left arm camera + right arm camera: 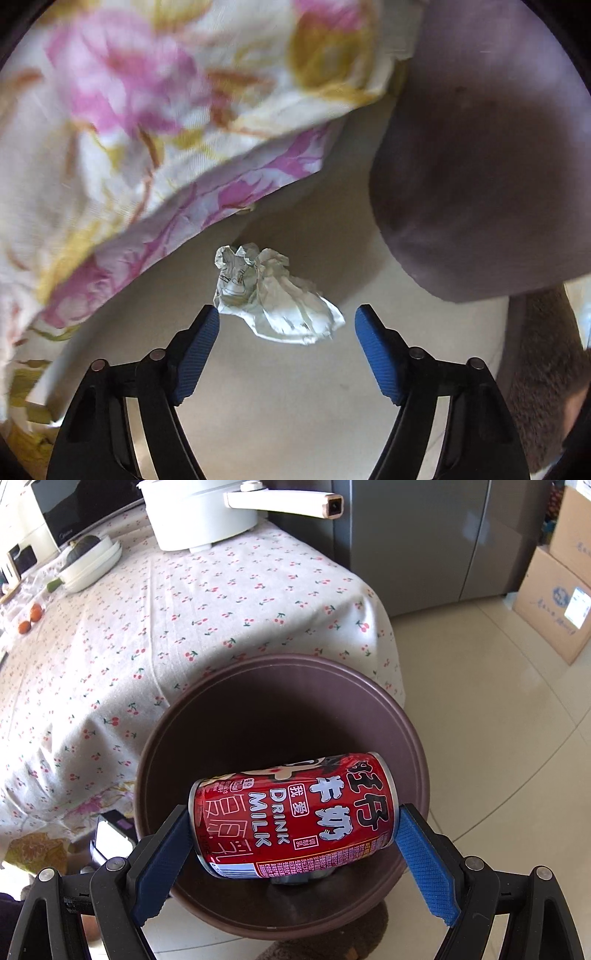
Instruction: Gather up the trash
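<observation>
Trash, two items, neither binned: red milk can (pixel 293 816) clamped endwise in right gripper (pixel 293 853) above brown bin (pixel 413 746); crumpled paper (pixel 273 295) on floor, unpinched between left gripper (pixel 287 321) jaws.

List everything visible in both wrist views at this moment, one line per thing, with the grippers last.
crumpled paper: one, white, on the pale floor just ahead of the left gripper's fingertips
floral cloth: one, pink and yellow, hanging at upper left
bin: one, brown, on the floor beside the table
milk can: one, red, lying sideways over the bin's mouth
tablecloth: one, white with cherries, over the table
pot: one, white, far end of the table
oranges: two, left table edge
cardboard boxes: two, brown, on the floor at right
left gripper: black with blue pads, open
right gripper: black with blue pads, clamping the can's ends
</observation>
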`<state>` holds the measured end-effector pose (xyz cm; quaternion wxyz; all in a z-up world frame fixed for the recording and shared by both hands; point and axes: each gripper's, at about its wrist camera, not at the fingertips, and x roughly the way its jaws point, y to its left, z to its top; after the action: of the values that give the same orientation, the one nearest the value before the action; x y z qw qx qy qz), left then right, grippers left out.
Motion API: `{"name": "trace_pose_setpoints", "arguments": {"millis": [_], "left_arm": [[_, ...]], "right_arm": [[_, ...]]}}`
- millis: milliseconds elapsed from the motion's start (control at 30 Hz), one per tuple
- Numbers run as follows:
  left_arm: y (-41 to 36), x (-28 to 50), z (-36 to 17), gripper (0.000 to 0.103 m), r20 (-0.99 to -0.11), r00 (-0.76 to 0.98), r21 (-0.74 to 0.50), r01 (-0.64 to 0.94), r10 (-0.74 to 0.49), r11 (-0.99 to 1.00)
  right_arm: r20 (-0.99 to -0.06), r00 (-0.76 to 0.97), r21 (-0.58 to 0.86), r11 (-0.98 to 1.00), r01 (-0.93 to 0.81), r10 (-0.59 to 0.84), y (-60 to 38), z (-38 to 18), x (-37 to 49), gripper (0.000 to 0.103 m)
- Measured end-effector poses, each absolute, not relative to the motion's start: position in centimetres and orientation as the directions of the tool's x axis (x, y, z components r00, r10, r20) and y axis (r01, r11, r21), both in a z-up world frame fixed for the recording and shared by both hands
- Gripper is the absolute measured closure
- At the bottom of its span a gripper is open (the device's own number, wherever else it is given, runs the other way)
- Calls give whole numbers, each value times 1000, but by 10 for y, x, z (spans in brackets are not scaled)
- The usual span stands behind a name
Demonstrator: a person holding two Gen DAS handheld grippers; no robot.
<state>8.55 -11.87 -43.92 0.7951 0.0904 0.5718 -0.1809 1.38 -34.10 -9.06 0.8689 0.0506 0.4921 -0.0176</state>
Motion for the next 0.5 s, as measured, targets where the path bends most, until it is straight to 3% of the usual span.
{"name": "trace_pose_setpoints", "arguments": {"millis": [67, 133, 167, 333, 500], "left_arm": [[-116, 93, -449, 36, -944, 275, -73, 364, -182, 929], [-112, 97, -458, 54, -949, 259, -84, 345, -181, 935], [-110, 98, -461, 57, -949, 250, -99, 343, -192, 934], [-109, 86, -454, 69, -943, 255, -105, 385, -215, 917], [-109, 66, -427, 72, -934, 261, -117, 424, -245, 898]], "right_arm": [[-864, 503, 58, 996, 75, 13, -340, -94, 17, 13], [-871, 490, 62, 996, 70, 19, -340, -97, 20, 13], [-874, 485, 62, 996, 70, 20, -341, -98, 21, 13], [-875, 483, 60, 996, 70, 19, -339, -98, 22, 13], [-863, 505, 61, 996, 69, 18, -337, -91, 19, 13]]}}
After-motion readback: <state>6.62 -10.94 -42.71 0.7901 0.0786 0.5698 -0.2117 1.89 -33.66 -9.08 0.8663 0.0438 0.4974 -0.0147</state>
